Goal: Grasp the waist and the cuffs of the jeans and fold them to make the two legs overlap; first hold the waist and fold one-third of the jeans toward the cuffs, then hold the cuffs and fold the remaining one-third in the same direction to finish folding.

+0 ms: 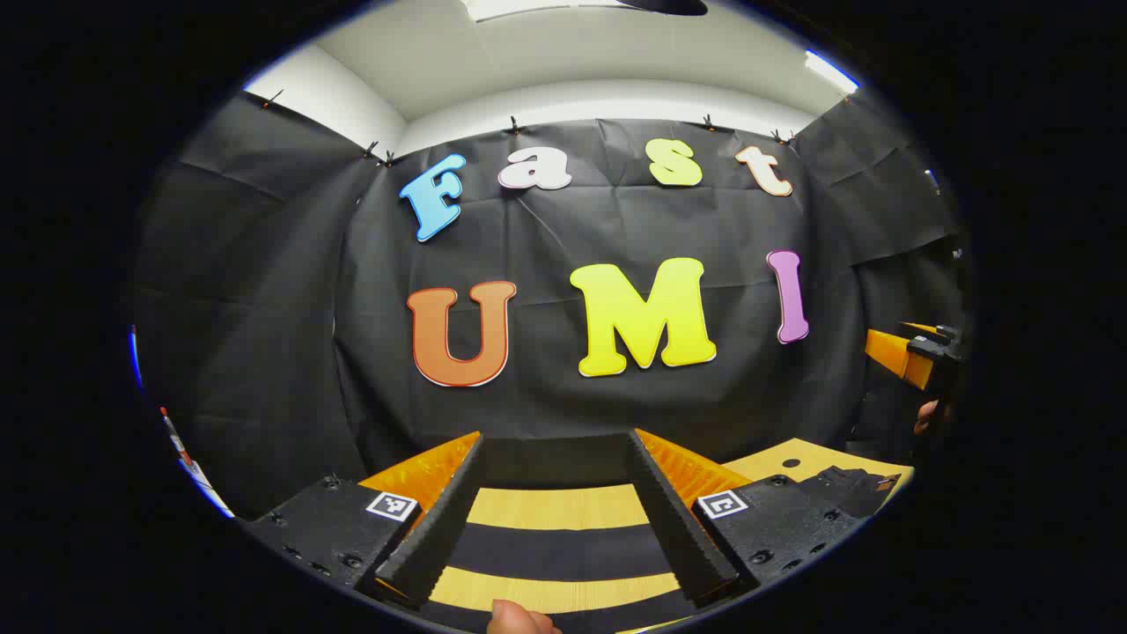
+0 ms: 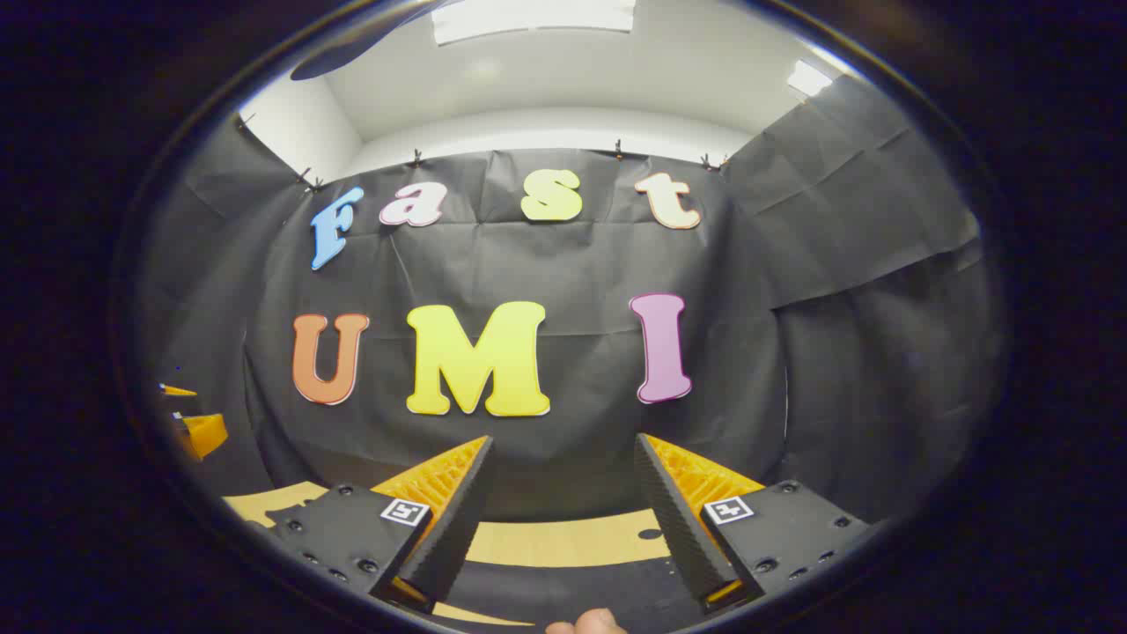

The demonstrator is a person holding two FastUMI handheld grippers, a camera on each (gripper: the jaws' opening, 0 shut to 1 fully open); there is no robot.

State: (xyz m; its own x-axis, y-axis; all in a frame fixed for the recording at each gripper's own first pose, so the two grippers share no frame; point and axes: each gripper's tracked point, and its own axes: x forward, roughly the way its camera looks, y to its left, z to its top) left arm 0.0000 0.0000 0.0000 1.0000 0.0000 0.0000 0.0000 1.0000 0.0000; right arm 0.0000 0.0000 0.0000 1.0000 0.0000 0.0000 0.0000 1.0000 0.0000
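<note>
Black jeans [image 1: 556, 551] lie on a light wooden table [image 1: 555, 506], crossing as dark bands below and between my left gripper's fingers. A part with a patch and seams [image 1: 850, 490] lies to the right. My left gripper [image 1: 556, 436] is open above the table and holds nothing. In the right gripper view, dark jeans fabric [image 2: 563, 588] lies low between the fingers on the table [image 2: 563, 539]. My right gripper [image 2: 563, 440] is open and holds nothing. The right gripper [image 1: 920, 354] also shows at the far right of the left gripper view, and the left gripper [image 2: 201, 431] at the far left of the right gripper view.
The black cloth wall stands close behind the table's far edge. A small dark hole [image 1: 791, 462] marks the tabletop near the back right. A fingertip [image 1: 519, 618] shows at the bottom edge of the left gripper view, another fingertip [image 2: 588, 622] at the bottom of the right gripper view.
</note>
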